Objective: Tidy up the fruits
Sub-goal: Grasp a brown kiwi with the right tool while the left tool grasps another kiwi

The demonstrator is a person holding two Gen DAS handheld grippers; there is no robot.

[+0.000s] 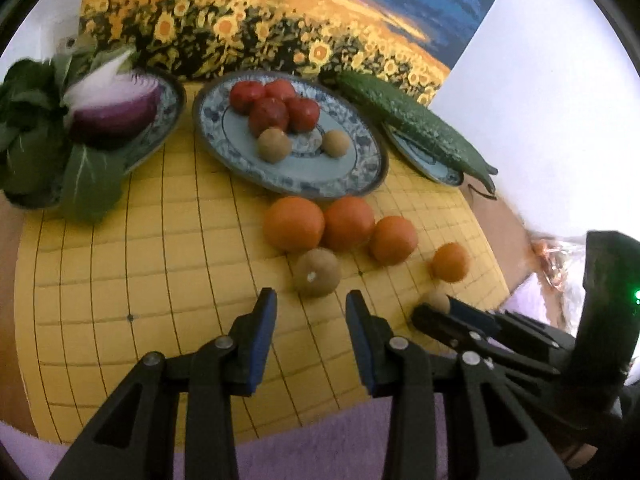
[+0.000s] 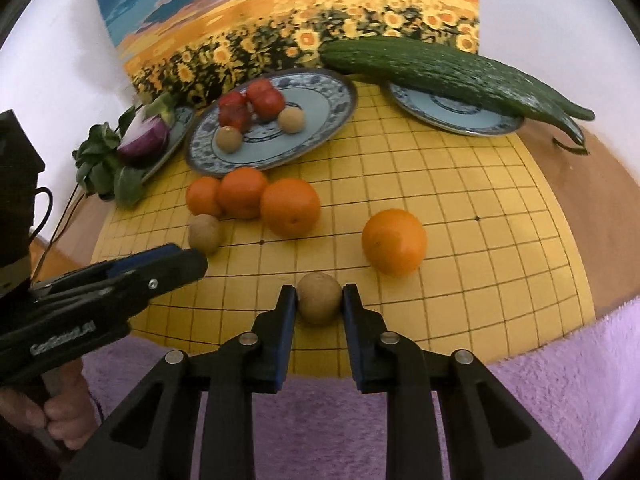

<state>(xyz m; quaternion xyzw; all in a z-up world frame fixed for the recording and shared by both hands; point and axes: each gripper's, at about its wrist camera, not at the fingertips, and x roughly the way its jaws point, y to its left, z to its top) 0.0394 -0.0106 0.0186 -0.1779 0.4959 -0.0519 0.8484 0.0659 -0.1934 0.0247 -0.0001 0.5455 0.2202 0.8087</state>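
Underneath everything lay a yellow grid board (image 2: 460,216) on a brown table (image 2: 580,184), with a purple fleece cloth (image 2: 560,380) along the near edge. A sunflower painting (image 2: 304,20) leaned against the white wall (image 2: 560,20) behind.

Three blue-patterned plates stood at the back of the board. The middle plate (image 1: 240,148) held four tomatoes (image 1: 276,114) and two small brown fruits (image 1: 274,145). The left plate (image 1: 170,100) carried a halved red onion (image 1: 114,108), with leafy greens (image 1: 36,148) just beside it. The right plate (image 2: 452,114) had a cucumber (image 2: 452,70) lying across it, its tip overhanging the rim.

Four oranges sat on the board: three touching in a cluster (image 2: 248,196) in front of the middle plate, and a fourth orange (image 2: 394,240) apart to the right. A loose brown fruit (image 1: 318,272) rested just before the cluster.

The right gripper (image 2: 319,300) was grasping another brown fruit (image 2: 319,298), both pads pressed on its sides, low over the near part of the board; whether it touched the board I could not tell. That made four brown fruits in all.

The left gripper (image 1: 311,304) stood released, its fingers (image 1: 264,320) spread and holding nothing, just short of the loose brown fruit.
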